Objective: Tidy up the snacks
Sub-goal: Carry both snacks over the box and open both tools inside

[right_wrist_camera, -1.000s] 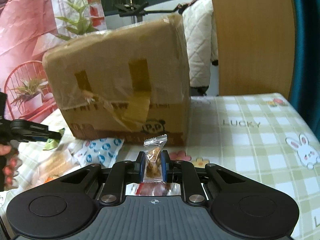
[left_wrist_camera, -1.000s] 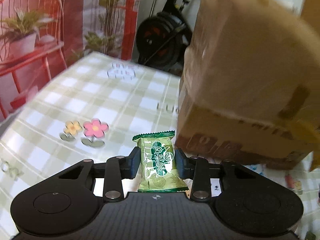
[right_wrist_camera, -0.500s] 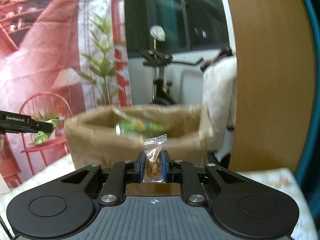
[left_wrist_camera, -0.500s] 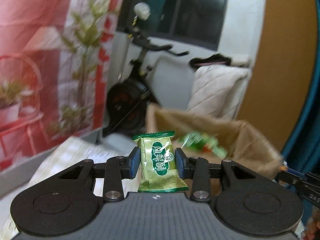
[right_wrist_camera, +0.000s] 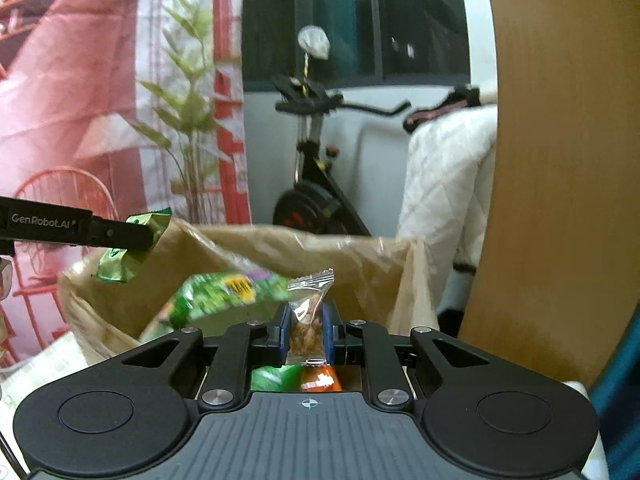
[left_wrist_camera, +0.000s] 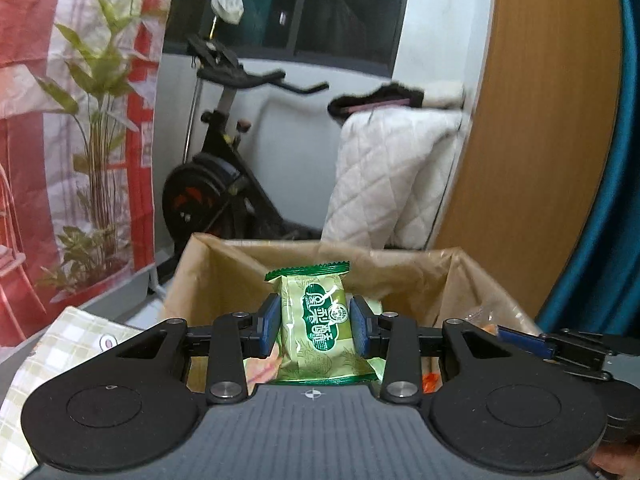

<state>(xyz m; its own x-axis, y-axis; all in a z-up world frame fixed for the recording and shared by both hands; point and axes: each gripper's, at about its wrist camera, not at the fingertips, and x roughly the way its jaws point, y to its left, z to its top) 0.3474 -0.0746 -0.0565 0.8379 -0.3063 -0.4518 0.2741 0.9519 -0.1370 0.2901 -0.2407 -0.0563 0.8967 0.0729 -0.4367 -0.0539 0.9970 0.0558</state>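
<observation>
Lifted clear of the checked bench since a second ago, both snacks now hang over the open cardboard box rather than beside its taped wall. Pinched upright in the left tool, the green pastry packet shows a crimped top seal, white lettering on a dark green label and a glossy, faintly puffed body; the blue pads press its two sides, so it sits square to the camera and ready to drop straight down. The right tool, its pads pressed nearly together, grips a small clear sachet with brown nutty pieces inside and a toothed seal standing above the pads. Seen from the right wrist, the left tool reaches in from the left edge with its green packet tilted above the box's near corner, while the right tool appears at the far right of the left wrist view, just above the rim. Both tools point down into the box, a position that looks chosen so each snack can be let go inside it. Within the box lie a bright green bag, blurred, and an orange wrapper low behind the right tool's pads. Beyond stand an exercise bike, a quilted white coat and a red-and-white plant backdrop.
</observation>
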